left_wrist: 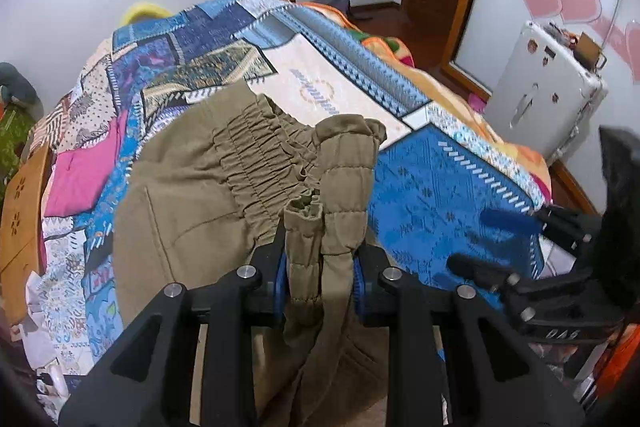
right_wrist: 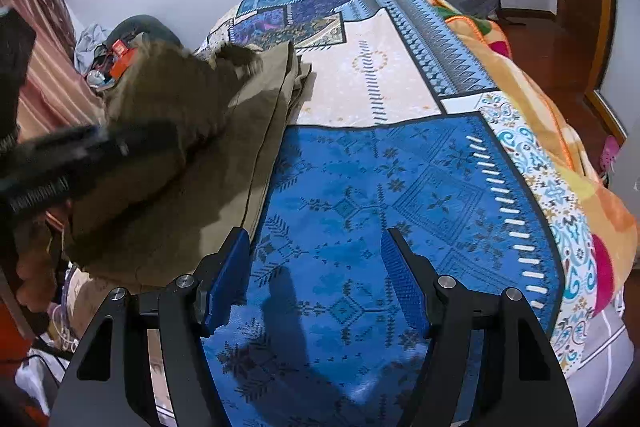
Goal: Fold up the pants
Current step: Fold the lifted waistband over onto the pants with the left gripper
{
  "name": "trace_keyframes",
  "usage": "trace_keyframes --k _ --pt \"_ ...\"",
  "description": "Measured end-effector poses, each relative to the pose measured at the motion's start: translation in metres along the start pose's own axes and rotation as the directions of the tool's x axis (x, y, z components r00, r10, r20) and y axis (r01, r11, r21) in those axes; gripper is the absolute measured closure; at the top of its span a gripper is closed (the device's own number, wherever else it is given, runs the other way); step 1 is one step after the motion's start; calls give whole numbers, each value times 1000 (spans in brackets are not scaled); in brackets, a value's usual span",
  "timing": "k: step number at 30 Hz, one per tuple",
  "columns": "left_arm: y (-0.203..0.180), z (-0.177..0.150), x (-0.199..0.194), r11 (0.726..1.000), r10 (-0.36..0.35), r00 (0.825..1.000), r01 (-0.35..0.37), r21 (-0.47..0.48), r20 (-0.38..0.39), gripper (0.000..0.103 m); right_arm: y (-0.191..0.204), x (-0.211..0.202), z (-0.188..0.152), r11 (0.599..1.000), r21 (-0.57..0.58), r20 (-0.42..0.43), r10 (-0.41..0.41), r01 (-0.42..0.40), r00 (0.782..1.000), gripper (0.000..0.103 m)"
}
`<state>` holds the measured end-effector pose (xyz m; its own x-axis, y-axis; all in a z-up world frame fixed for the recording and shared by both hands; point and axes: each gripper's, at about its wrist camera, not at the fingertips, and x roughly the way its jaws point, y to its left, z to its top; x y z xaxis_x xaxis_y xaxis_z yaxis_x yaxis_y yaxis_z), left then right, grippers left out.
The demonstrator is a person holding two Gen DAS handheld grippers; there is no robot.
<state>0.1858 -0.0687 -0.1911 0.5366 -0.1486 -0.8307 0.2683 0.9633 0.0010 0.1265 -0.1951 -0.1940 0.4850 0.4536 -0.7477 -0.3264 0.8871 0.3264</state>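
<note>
Your left gripper (left_wrist: 320,267) is matte black, with angular arms, triangular cut-outs and round silver screw heads at the joints; blue ribbed pads (left_wrist: 281,277) line its fingers. Your right gripper (right_wrist: 316,279) has the same build: black arms, silver screws, blue textured pads (right_wrist: 402,281). Seen from the left, its body bears faint embossed lettering.

Olive pants (left_wrist: 192,195) — bunched, seemingly half-folded
</note>
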Motion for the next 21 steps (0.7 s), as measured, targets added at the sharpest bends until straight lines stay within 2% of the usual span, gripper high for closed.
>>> trace_keyframes --k 1,2,3,4,5,8,11,13,16,21 --pt "-1 -1 2 1000 -8 1000 8 3 -11 71 0 -1 1 1000 -1 3 -2 2 1000 37" --pt "-2 -2 3 1000 -23 999 23 3 -26 56 -1 -3 3 1000 -6 5 -6 7 1000 37" --pt "-3 -2 3 999 -54 997 53 -6 -46 30 -1 -4 5 1000 -14 8 -14 15 1000 37" --pt "-3 -3 1 996 -84 995 83 -21 -54 20 0 -6 7 999 -23 10 -22 22 1000 37" --pt "-2 -5 -4 993 -111 993 110 -37 -36 16 0 -8 9 999 -34 15 -30 31 999 37" --pt "0 -6 -17 998 -63 998 63 -20 3 16 2 -13 18 998 -47 38 -40 41 998 37" --pt "15 -5 -30 999 -26 999 28 -43 34 16 7 -22 27 999 -45 80 -27 30 996 37" --pt "31 -4 -38 998 5 999 -2 -69 53 16 11 -23 33 999 -48 94 -14 18 995 37" --pt "59 -2 -46 991 88 993 -81 -105 73 15 23 -23 41 998 -65 114 11 -4 993 37" --pt "114 -3 -48 966 190 980 -174 -192 64 15 46 -6 45 996 -74 111 68 -60 992 37"
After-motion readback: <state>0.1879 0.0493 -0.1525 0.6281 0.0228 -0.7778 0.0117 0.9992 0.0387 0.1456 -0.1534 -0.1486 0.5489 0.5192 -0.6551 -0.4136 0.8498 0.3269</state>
